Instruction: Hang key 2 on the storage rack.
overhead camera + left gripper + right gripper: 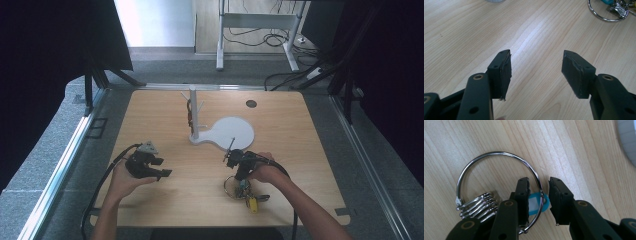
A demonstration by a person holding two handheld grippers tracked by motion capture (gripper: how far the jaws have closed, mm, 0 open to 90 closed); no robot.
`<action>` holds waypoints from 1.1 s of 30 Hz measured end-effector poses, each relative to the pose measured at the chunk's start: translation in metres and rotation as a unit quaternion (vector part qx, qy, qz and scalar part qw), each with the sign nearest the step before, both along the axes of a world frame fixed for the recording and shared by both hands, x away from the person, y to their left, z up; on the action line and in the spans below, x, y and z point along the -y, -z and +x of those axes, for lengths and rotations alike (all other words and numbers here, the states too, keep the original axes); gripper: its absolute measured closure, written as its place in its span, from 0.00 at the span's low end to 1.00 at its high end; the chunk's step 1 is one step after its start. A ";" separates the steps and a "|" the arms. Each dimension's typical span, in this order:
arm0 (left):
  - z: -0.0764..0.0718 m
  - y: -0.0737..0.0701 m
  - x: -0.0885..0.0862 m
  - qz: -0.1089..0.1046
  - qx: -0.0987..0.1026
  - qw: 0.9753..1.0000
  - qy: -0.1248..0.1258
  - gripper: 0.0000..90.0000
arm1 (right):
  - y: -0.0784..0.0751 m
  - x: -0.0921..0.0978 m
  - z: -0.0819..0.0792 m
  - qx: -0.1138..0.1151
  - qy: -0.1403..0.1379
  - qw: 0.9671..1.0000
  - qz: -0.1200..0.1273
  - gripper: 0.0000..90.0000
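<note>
a: one ring (pixel 499 185), a big steel loop, lies flat on the table (pixel 300 125) near its front edge, right of the middle. the right gripper (pixel 539 191) is over it, jaws a narrow gap apart with the wire running between them. not pinched yet, as far as i can tell.

b: and the left gripper (pixel 536 66)?

a: wide apart, holding nothing, over bare wood toward the front left.

b: how will the ring handle?

a: my guess is light and stiff, but slick. thin polished wire, so it could twist or slip in the pads. whatever hangs on it will swing and shift the weight once it lifts.

b: where would you take it?

a: on the bare arc, about where the jaws stand now, away from the clips (pixel 475 205) bunched at one side. squeeze square across the wire.

b: count things for me.

a: one ring. one blue tag (pixel 536 205) on it, lying under the right gripper's jaws. a bunch of metal clips, maybe five, though they overlap too much to be sure. in the high view a yellow tag (pixel 253 203) shows by the ring too. one white stand (pixel 194 112) with pegs near the back middle, on a white base (pixel 232 132), with something brown hanging from it that i can't make out. two grippers.
</note>
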State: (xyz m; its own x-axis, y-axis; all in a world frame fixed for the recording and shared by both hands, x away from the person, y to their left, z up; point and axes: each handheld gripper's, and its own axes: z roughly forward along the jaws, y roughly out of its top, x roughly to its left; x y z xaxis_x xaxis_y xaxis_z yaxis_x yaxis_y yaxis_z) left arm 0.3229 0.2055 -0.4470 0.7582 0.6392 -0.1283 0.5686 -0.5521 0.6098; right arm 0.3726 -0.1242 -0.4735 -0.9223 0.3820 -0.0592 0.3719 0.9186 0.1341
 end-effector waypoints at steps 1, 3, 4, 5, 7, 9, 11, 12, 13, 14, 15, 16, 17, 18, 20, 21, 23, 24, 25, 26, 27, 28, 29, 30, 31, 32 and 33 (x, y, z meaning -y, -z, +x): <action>0.000 0.000 0.000 0.000 0.000 1.000 0.000 0.46 | 0.000 0.000 0.000 0.000 0.000 1.000 0.000 0.78; 0.000 0.000 0.000 0.000 -0.001 1.000 0.001 0.46 | 0.000 -0.003 0.001 -0.001 -0.005 1.000 -0.004 0.80; 0.000 0.000 0.000 0.000 -0.001 1.000 0.001 0.46 | 0.000 -0.003 0.001 -0.001 -0.005 1.000 -0.004 0.80; 0.000 0.001 0.000 -0.001 -0.001 1.000 0.001 0.46 | 0.002 -0.004 0.002 -0.005 -0.004 1.000 -0.009 0.80; 0.000 0.001 0.000 -0.001 -0.002 1.000 0.002 0.46 | 0.003 -0.004 0.003 -0.007 -0.004 1.000 -0.011 0.80; 0.000 0.001 0.000 -0.001 -0.002 1.000 0.003 0.46 | 0.002 -0.004 0.005 -0.010 -0.002 1.000 -0.007 0.81; 0.000 0.001 0.000 -0.002 -0.002 1.000 0.004 0.46 | 0.003 -0.004 0.006 -0.010 -0.005 1.000 -0.010 0.82; 0.000 0.001 0.000 -0.002 -0.002 1.000 0.004 0.46 | 0.003 -0.004 0.006 -0.010 -0.005 1.000 -0.010 0.82; 0.000 0.001 -0.001 -0.002 -0.002 1.000 0.003 0.46 | 0.003 -0.004 0.006 -0.010 -0.006 1.000 -0.009 0.84; 0.000 0.001 -0.001 -0.002 -0.002 1.000 0.003 0.46 | 0.003 -0.004 0.006 -0.010 -0.006 1.000 -0.009 0.84; 0.000 0.001 -0.001 -0.002 -0.003 1.000 0.004 0.46 | 0.003 -0.004 0.006 -0.012 -0.007 1.000 -0.012 0.87; 0.000 0.001 -0.001 -0.002 -0.003 1.000 0.004 0.46 | 0.003 -0.004 0.006 -0.012 -0.007 1.000 -0.012 0.87; 0.001 0.002 0.000 -0.002 -0.003 1.000 0.004 0.46 | 0.003 -0.003 0.006 -0.018 -0.004 1.000 -0.009 0.90; 0.001 0.002 0.000 -0.002 -0.003 1.000 0.004 0.46 | 0.003 -0.003 0.006 -0.018 -0.004 1.000 -0.009 0.90; 0.001 0.003 0.001 -0.002 -0.004 1.000 0.004 0.46 | 0.003 -0.002 0.007 -0.022 0.001 1.000 -0.006 0.93; 0.001 0.003 0.001 -0.001 -0.005 1.000 0.004 0.46 | 0.003 -0.002 0.008 -0.025 0.003 1.000 -0.004 0.95; 0.001 0.004 0.002 -0.001 -0.006 1.000 0.005 0.46 | 0.004 -0.001 0.009 -0.023 0.005 1.000 -0.003 0.96; 0.001 0.004 0.002 -0.001 -0.006 1.000 0.005 0.46 | 0.004 -0.001 0.009 -0.023 0.005 1.000 -0.003 0.96; 0.001 0.004 0.002 -0.002 -0.007 1.000 0.006 0.46 | 0.004 -0.002 0.008 -0.020 0.003 1.000 -0.006 0.97; 0.001 0.004 0.002 -0.002 -0.007 1.000 0.006 0.46 | 0.004 -0.002 0.008 -0.020 0.003 1.000 -0.006 0.97; 0.001 0.004 0.002 -0.002 -0.007 1.000 0.007 0.47 | 0.003 -0.003 0.007 -0.016 0.000 1.000 -0.008 0.97; 0.001 0.004 0.002 -0.002 -0.007 1.000 0.007 0.46 | 0.003 -0.003 0.007 -0.016 0.000 1.000 -0.008 0.97; 0.001 0.004 0.002 -0.002 -0.008 1.000 0.007 0.47 | 0.003 -0.004 0.006 -0.011 -0.005 1.000 -0.014 0.97; 0.001 0.004 0.002 -0.001 -0.008 1.000 0.007 0.47 | 0.003 -0.004 0.006 -0.011 -0.005 1.000 -0.014 0.97; 0.001 0.004 0.002 -0.002 -0.007 1.000 0.008 0.47 | 0.003 -0.006 0.004 -0.004 -0.010 1.000 -0.022 0.97; 0.001 0.004 0.002 -0.002 -0.007 1.000 0.008 0.47 | 0.003 -0.006 0.004 -0.004 -0.010 1.000 -0.022 0.97; 0.001 0.004 0.001 -0.003 -0.006 1.000 0.007 0.47 | 0.002 -0.007 0.003 0.006 -0.010 1.000 -0.025 0.99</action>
State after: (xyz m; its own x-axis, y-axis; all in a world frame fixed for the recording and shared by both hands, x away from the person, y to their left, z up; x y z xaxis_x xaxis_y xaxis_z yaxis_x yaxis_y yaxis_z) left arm 0.3239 0.2041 -0.4506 0.7657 0.6274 -0.1415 0.5682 -0.5569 0.6058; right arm 0.3754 -0.1168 -0.4751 -0.9290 0.3595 -0.0883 0.3519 0.9316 0.0910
